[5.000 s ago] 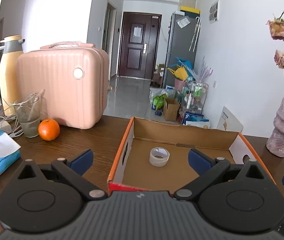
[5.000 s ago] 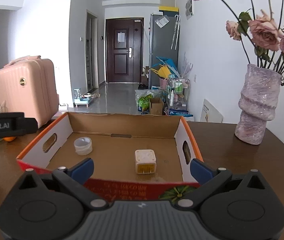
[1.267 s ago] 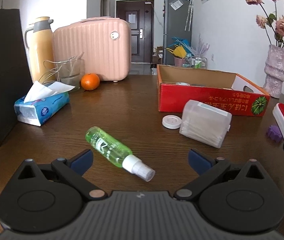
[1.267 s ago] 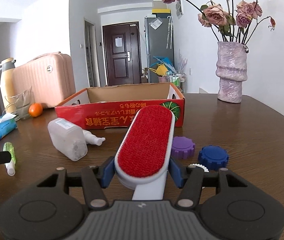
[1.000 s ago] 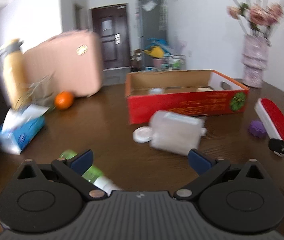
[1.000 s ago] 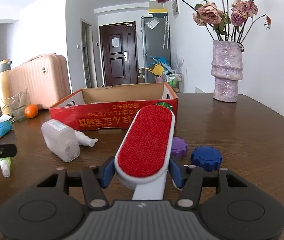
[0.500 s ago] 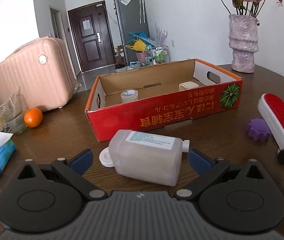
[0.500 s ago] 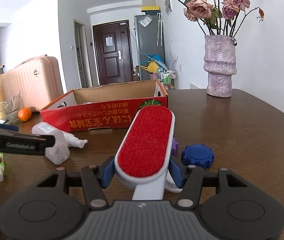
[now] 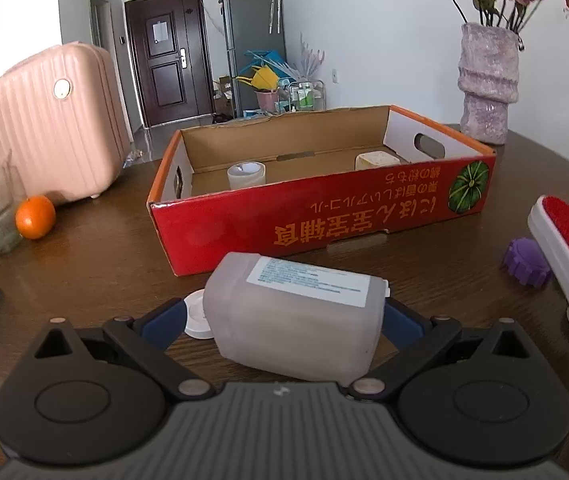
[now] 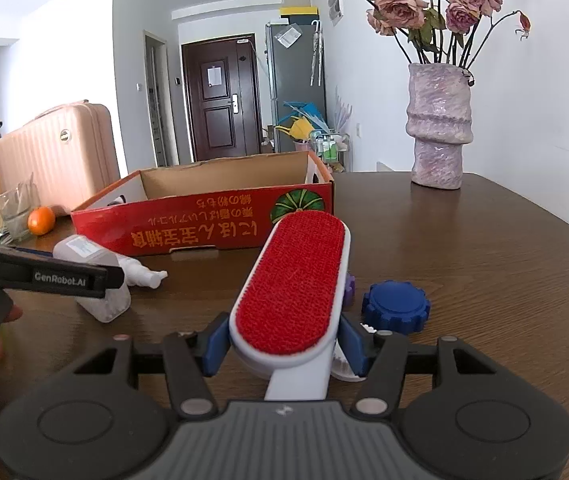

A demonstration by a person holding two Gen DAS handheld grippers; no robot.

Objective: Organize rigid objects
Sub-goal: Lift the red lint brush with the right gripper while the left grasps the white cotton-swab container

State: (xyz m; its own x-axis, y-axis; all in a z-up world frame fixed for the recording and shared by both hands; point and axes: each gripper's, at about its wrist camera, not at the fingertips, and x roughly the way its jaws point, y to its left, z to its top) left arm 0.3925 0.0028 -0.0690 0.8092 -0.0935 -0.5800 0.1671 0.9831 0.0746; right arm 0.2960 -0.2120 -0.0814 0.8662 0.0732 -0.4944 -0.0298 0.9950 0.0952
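Progress is slim: in the red cardboard box [image 9: 324, 216] you have only a white tape roll [image 9: 245, 175] and a pale cube [image 9: 376, 160]. Your left gripper [image 9: 284, 316] straddles the frosted plastic bottle [image 9: 296, 316] lying on the brown wooden desk [image 9: 84, 272], jaws wide, pads not yet pressing. Its white cap [image 9: 196, 316] lies beside it. Right of these, a purple cog [image 9: 526, 260] and blue cog [image 10: 396, 306] wait. Your right gripper [image 10: 284, 350] is clamped on the red-faced lint brush [image 10: 292, 284].
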